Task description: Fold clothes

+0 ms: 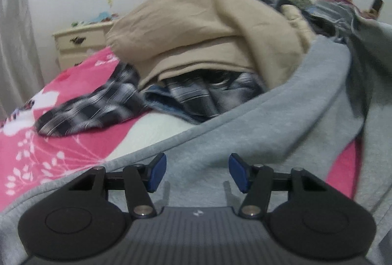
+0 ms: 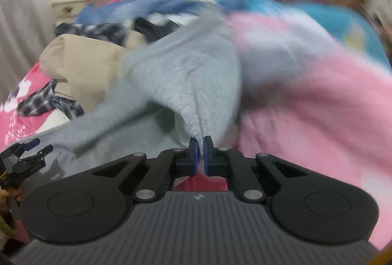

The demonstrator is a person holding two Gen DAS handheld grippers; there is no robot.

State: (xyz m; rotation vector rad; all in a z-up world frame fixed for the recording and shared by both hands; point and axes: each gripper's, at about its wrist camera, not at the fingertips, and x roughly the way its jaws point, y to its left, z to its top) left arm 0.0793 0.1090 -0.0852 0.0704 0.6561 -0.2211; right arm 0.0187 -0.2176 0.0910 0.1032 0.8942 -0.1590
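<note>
Two grippers over a bed piled with clothes. The right gripper [image 2: 200, 151] has its jaws pinched tight on a fold of the grey sweatshirt [image 2: 186, 74], and the fleece rises in a peak from the blue pads [image 2: 194, 153]. The left gripper [image 1: 197, 173] sits with its jaws about halfway apart above the same grey sweatshirt [image 1: 245, 123], nothing between them. The sweatshirt sprawls across the pink floral bedspread [image 1: 49, 142]. Beside it there's a beige garment [image 1: 196, 32] heaped on a black and white plaid shirt [image 1: 98, 105]. The right view is really blurry, with a pink blanket [image 2: 318, 105] to the right.
</note>
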